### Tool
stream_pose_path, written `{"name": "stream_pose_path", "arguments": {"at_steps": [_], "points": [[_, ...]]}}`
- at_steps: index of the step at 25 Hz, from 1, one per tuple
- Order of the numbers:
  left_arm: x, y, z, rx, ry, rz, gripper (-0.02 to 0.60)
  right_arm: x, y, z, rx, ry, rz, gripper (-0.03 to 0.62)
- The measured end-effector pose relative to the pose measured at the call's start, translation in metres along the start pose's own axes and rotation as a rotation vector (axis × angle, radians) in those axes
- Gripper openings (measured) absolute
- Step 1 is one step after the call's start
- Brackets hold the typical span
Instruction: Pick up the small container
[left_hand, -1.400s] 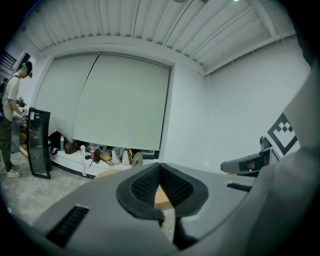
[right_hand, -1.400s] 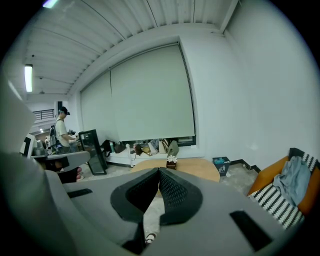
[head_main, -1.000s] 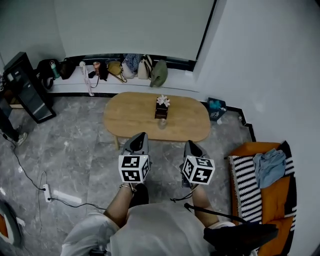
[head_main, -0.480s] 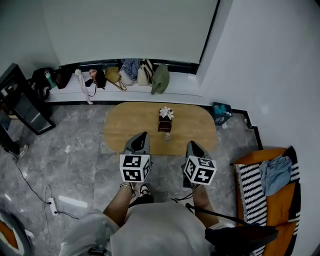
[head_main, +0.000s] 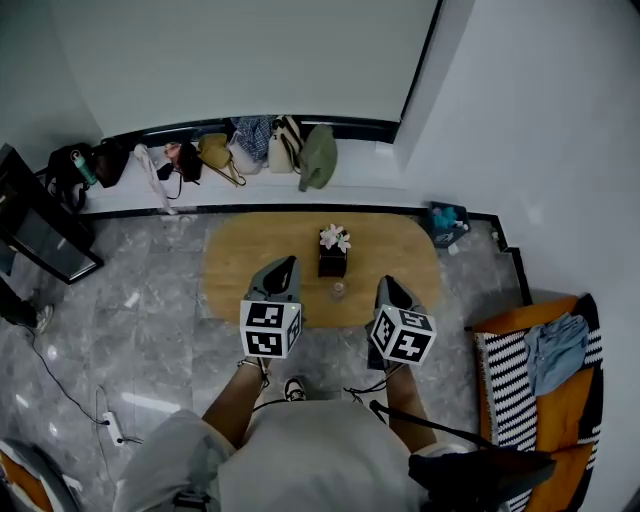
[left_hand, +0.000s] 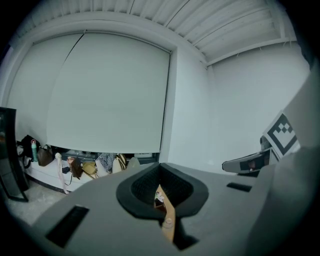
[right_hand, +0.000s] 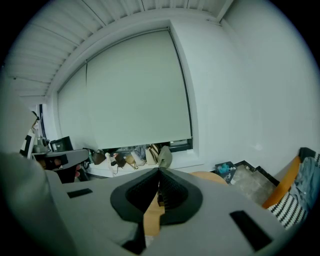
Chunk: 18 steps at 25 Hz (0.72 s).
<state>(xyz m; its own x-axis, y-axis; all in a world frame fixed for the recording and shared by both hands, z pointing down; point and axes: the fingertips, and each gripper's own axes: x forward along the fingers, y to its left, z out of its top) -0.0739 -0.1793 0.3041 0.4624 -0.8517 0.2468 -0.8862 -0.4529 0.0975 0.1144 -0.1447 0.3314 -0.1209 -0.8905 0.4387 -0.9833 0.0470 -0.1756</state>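
Can see the small container (head_main: 338, 290) parked on the oval wooden tabletop (head_main: 230, 265), close to its lower edge in the head view, just below the dark box with the flower (head_main: 332, 255). Looks clear and stubby, probably standing upright, but honestly too tiny to call any long axis.

Reading the left gripper (head_main: 288, 262) as pinched together: fingers meeting at the tips with only a sliver of daylight lower down, nothing in there. Same story for the right gripper (head_main: 384, 285), fingers pressed together and empty.

Now the bit that matters: sits in the gap between the two in the head view, to the right of the left tips and to the left of the right tips, about level with the right ones. Guessing the right is a hair nearer, though close to a toss-up. Not touching it on either side. Would need spreading those fingers first, then easing inward toward centre frame around it.
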Motion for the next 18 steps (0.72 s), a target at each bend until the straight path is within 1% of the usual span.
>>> {"name": "stream_pose_path", "arguments": {"at_steps": [6,10,15,18], "points": [[0.039,0.013,-0.011,-0.018,0.048,-0.007,0.008,0.027,-0.011,0.004,0.001,0.020,-0.023,0.024],[0.056,0.008,-0.027,-0.043,0.090,0.002,0.008,0.040,-0.028,-0.005,0.000,0.070,-0.023,0.025],[0.070,-0.001,-0.030,-0.057,0.105,0.034,0.008,0.065,-0.040,-0.003,-0.018,0.112,0.026,0.024],[0.075,-0.005,-0.031,-0.045,0.116,0.042,0.008,0.073,-0.040,0.000,-0.033,0.119,0.052,0.025]]}}
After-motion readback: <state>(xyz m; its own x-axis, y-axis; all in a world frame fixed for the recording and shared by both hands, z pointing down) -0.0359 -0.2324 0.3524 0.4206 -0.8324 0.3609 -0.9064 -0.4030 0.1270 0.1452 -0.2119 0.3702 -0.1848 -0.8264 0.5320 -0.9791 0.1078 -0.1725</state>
